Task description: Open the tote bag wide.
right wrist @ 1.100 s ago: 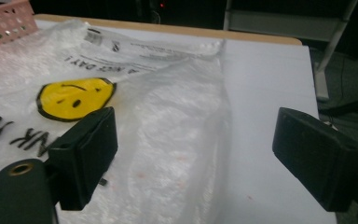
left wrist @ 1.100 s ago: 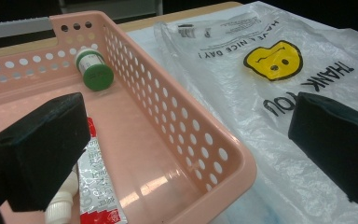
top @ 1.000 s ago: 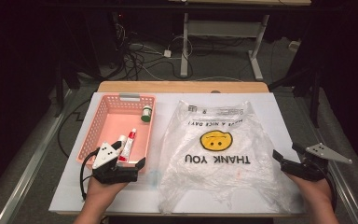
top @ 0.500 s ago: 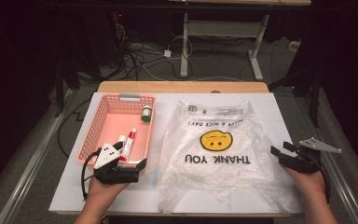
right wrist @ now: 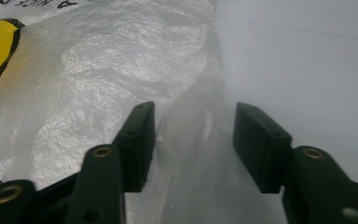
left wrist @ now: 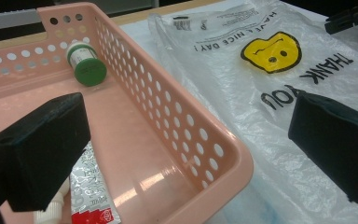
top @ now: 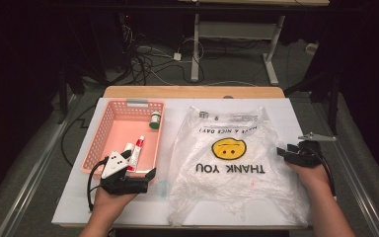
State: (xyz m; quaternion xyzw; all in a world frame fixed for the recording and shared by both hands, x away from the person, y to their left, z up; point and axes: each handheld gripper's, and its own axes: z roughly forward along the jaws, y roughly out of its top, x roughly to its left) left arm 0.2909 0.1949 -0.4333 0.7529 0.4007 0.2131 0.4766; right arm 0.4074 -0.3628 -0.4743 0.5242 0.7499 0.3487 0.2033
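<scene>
Right gripper sits low at the bag's right edge, jaws partly open with a raised fold of plastic between them, not clamped. Left gripper is wide open, holding nothing, straddling the near right corner of the pink basket; tube by its left jaw, green-capped bottle farther ahead.

Thin, translucent plastic bag lying crinkled and glossy, its raised edge fold standing between the matt black plastic fingers of the right gripper. Smooth, glossy pink plastic basket sitting between the matt black pads of the left gripper, a foil-sheened tube lying just beside the left pad. White table surface beyond the right finger showing smooth and matt.
</scene>
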